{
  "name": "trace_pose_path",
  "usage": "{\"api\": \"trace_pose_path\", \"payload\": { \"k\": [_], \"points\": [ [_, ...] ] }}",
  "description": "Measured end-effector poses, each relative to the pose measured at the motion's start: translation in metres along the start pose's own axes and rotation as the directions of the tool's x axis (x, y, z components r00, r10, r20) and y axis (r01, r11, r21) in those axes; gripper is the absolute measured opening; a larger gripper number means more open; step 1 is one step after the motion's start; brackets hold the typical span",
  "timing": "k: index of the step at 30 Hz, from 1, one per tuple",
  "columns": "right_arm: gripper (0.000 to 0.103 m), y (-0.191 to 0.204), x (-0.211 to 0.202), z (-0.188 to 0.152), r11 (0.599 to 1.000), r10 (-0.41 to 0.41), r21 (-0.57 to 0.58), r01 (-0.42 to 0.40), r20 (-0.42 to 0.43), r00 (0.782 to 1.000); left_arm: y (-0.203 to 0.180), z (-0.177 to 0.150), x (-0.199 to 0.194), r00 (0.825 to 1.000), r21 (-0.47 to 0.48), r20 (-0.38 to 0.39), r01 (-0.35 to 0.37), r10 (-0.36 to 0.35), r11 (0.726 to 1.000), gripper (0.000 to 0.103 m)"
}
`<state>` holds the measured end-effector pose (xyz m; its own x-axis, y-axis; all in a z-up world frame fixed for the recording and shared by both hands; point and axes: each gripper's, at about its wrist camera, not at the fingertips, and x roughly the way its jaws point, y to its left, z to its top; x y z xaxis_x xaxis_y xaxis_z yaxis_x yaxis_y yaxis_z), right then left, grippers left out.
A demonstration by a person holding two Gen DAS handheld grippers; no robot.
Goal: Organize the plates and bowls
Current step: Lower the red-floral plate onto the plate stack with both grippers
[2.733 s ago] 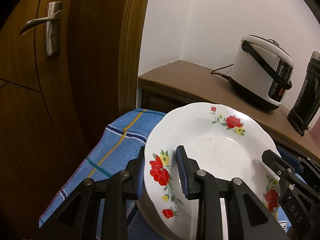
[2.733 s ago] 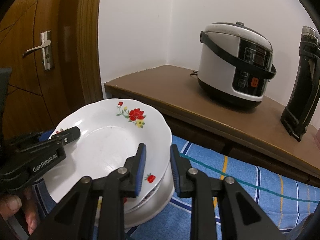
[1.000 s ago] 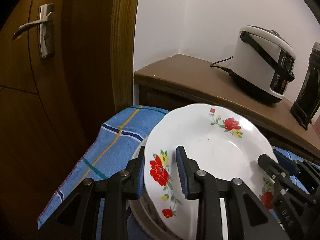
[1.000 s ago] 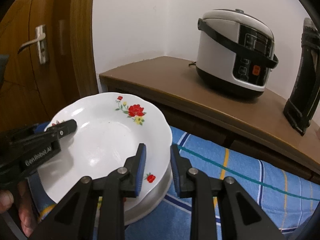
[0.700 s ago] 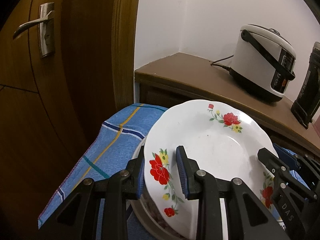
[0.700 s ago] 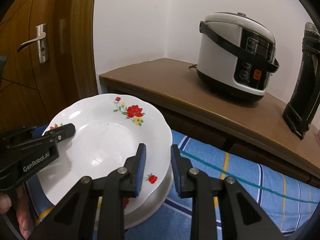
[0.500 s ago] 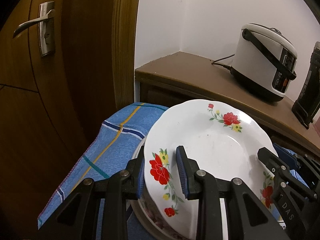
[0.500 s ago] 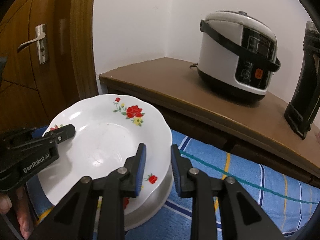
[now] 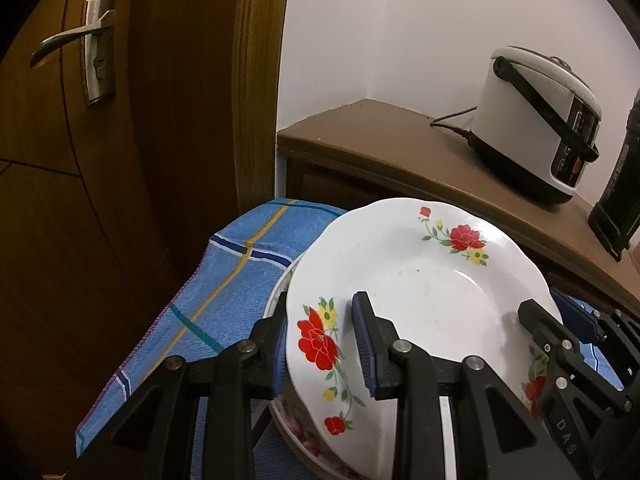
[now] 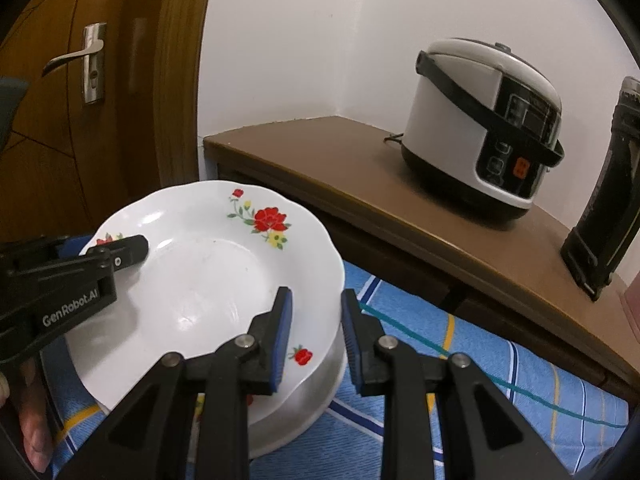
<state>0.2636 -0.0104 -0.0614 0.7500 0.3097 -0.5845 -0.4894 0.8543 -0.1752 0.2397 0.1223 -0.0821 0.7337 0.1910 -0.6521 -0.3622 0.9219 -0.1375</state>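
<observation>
A white plate with red flowers [image 9: 420, 292] is held level just above a stack of white dishes [image 10: 304, 408] on the blue checked cloth [image 9: 224, 280]. My left gripper [image 9: 322, 344] is shut on the plate's left rim. My right gripper [image 10: 314, 332] is shut on its right rim; the plate also shows in the right wrist view [image 10: 208, 280]. A flower-patterned bowl rim [image 9: 296, 432] shows under the plate. Each gripper shows in the other's view, clamped on the opposite rim.
A brown wooden counter [image 10: 360, 176] stands behind, with a white rice cooker [image 10: 484, 136] and a black appliance [image 10: 604, 208] on it. A wooden door with a metal handle [image 9: 80, 44] is at the left. The cloth extends to the right [image 10: 500, 380].
The plate, held by both grippers, has shifted slightly and stays just above the stack. Both grippers keep their hold.
</observation>
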Motion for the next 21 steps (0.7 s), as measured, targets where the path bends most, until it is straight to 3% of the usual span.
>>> {"api": "trace_pose_path", "payload": {
  "k": [18,21],
  "points": [
    [0.026,-0.0011,-0.0004,0.0009,1.000,-0.009,-0.006,0.009,0.005,1.000,-0.0030,-0.0006,0.0018,1.000,0.027,-0.017,-0.010,0.010,1.000,0.033],
    [0.026,0.0022,-0.0028,0.0022,1.000,-0.004,-0.030,0.005,0.015,1.000,-0.0029,-0.0006,0.0010,1.000,0.029,-0.014,-0.008,0.009,1.000,0.038]
  ]
}}
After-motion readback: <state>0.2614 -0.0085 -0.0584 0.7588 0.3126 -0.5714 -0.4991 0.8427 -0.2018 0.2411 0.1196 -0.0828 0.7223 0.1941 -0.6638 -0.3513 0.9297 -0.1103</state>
